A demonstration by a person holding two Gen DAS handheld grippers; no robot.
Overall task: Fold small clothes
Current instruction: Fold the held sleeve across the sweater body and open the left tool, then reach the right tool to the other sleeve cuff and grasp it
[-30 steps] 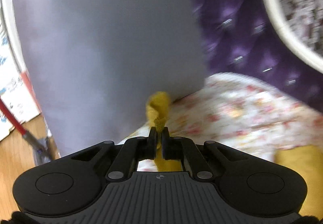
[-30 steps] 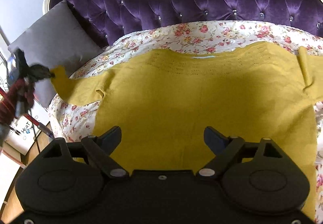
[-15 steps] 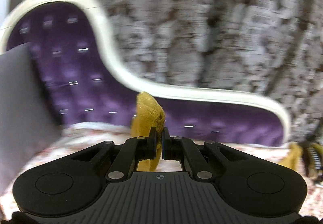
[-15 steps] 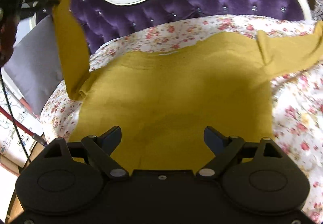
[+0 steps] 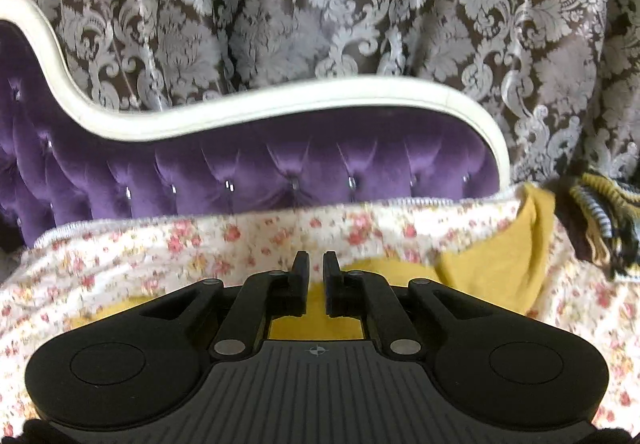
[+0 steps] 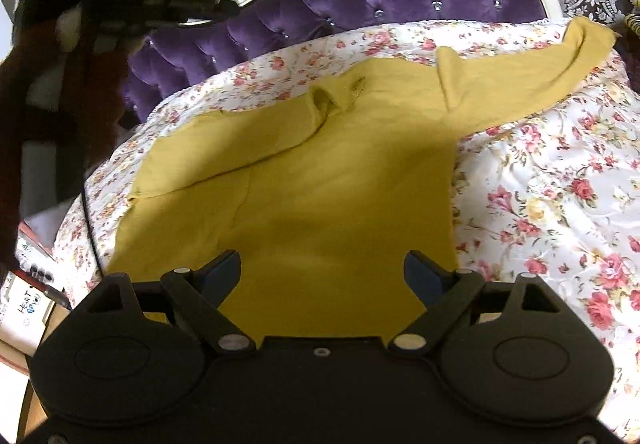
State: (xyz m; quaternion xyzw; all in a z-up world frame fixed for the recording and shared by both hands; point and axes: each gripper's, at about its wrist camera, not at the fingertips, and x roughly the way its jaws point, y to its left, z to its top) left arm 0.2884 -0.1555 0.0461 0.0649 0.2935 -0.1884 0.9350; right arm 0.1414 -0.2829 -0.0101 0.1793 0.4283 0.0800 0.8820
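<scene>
A mustard yellow top [image 6: 320,196] lies flat on the floral bedspread [image 6: 560,172]. Its left sleeve [image 6: 240,140] is folded across the chest; its right sleeve [image 6: 520,72] stretches out toward the far right. My right gripper [image 6: 322,268] is open and empty above the top's lower part. My left gripper [image 5: 316,264] hovers over the top [image 5: 492,276] with its fingers a narrow gap apart and nothing between them. The left gripper also shows in the right wrist view [image 6: 224,6], raised at the upper left.
A purple tufted headboard [image 5: 280,172] with a white frame stands behind the bed, with patterned curtains [image 5: 360,4] above. A striped fringed cloth [image 5: 608,212] lies at the far right. Boxes [image 6: 28,304] sit beside the bed at the left.
My left gripper carried the left sleeve up and over the top, laid it across the chest and let go. The right gripper stayed open, shifting slightly.
</scene>
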